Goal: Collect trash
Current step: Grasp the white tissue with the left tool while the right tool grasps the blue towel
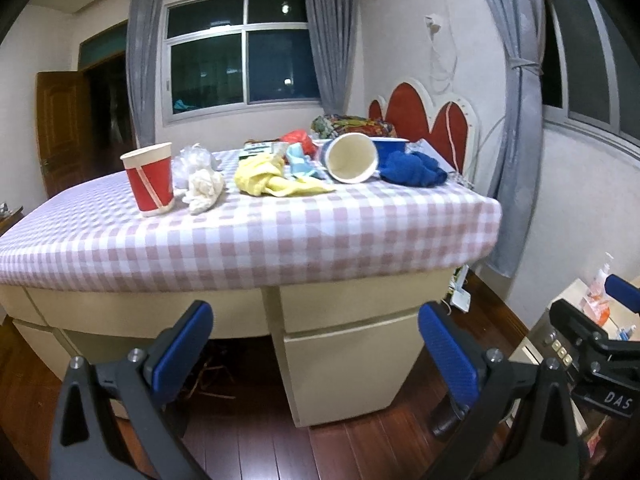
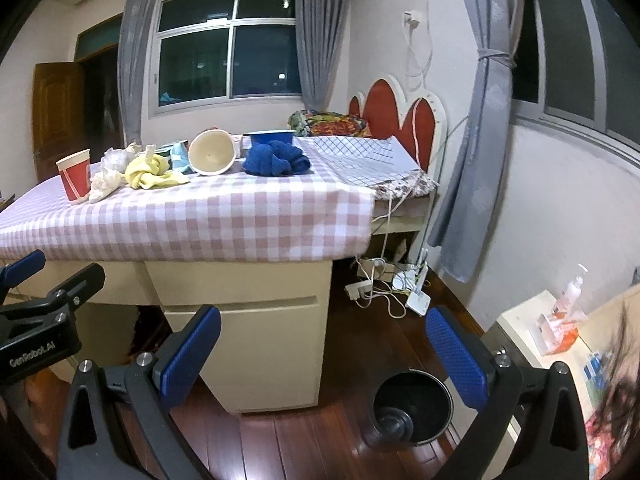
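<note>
On the checked tablecloth (image 1: 280, 232) stand an upright red paper cup (image 1: 149, 179), a crumpled white tissue (image 1: 204, 190), clear crumpled plastic (image 1: 194, 160), a yellow cloth (image 1: 272, 178), a tipped blue-and-white cup (image 1: 351, 158) and a blue cloth (image 1: 414, 168). The same items show in the right wrist view: red cup (image 2: 76, 180), tissue (image 2: 105, 182), tipped cup (image 2: 211, 152), blue cloth (image 2: 277, 159). A black trash bin (image 2: 412, 404) stands on the floor. My left gripper (image 1: 316, 348) is open and empty, below the table edge. My right gripper (image 2: 324, 354) is open and empty, beside the bin.
A cream cabinet (image 2: 248, 340) sits under the table. Power strips and cables (image 2: 384, 276) lie on the wood floor by the wall. A low cream shelf (image 2: 552, 332) with a pump bottle stands at right. A red headboard (image 1: 416, 112) is behind the table.
</note>
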The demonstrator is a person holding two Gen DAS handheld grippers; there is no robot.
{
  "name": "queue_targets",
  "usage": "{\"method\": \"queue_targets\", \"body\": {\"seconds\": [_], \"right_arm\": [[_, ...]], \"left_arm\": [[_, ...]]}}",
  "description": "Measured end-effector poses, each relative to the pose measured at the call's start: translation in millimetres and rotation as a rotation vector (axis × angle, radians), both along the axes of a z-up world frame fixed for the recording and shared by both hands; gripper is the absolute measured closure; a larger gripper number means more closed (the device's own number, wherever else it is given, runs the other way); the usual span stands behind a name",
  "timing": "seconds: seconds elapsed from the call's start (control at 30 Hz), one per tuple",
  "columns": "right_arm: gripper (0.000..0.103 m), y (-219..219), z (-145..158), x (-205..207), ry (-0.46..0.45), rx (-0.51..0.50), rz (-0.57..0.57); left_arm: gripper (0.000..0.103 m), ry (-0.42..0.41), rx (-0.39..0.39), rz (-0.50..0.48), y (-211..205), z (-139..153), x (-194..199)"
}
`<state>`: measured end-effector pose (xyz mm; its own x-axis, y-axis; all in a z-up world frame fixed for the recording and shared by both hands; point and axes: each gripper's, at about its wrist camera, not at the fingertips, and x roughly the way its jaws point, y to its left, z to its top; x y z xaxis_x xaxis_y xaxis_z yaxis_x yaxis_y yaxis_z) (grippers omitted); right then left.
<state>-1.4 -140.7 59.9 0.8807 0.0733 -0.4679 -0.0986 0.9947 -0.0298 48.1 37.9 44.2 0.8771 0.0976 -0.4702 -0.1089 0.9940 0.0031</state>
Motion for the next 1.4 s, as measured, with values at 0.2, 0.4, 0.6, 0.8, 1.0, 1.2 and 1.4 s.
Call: {"method": "queue_targets", "body": {"seconds": [0.2, 0.4, 0.6, 0.8, 1.0, 1.2, 1.4], "right_arm": [[0.000, 13.5, 16.1, 29.1, -0.038, -0.004, 0.046], [0.000, 25.3, 33.7, 68.1, -0.066, -0.007, 0.049], [0.000, 35.7, 43.0, 100.5, -0.094, 0.018, 0.108], [0.000, 52.8, 46.8, 136.2, -0.115, -0.045, 0.137], [0.000, 59.3, 45.2, 191.6, -0.070, -0.049, 0.150], [0.000, 63.5, 33.9, 236.9, 0.001, -0.043, 0.174], [0.000, 63.3, 23.6, 254.9, 0.027, -0.028, 0.183]], "left_arm": [[0.000, -0.004, -0.017, 0.034, 22.3, 6.1, 18.6], [0.000, -0.006, -0.044, 0.083, 53.2, 10.9, 44.2], [0.000, -0.001, -0.046, 0.120, 81.6, 12.7, 69.8], [0.001, -0.016, -0.027, 0.159, 105.3, 17.6, 97.0], [0.006, -0.005, -0.034, 0.192, 121.4, 15.5, 124.3], [0.011, -0.004, -0.070, 0.200, 128.9, 6.0, 137.8], [0.020, 0.020, -0.076, 0.197, 133.4, 0.3, 151.3]]}}
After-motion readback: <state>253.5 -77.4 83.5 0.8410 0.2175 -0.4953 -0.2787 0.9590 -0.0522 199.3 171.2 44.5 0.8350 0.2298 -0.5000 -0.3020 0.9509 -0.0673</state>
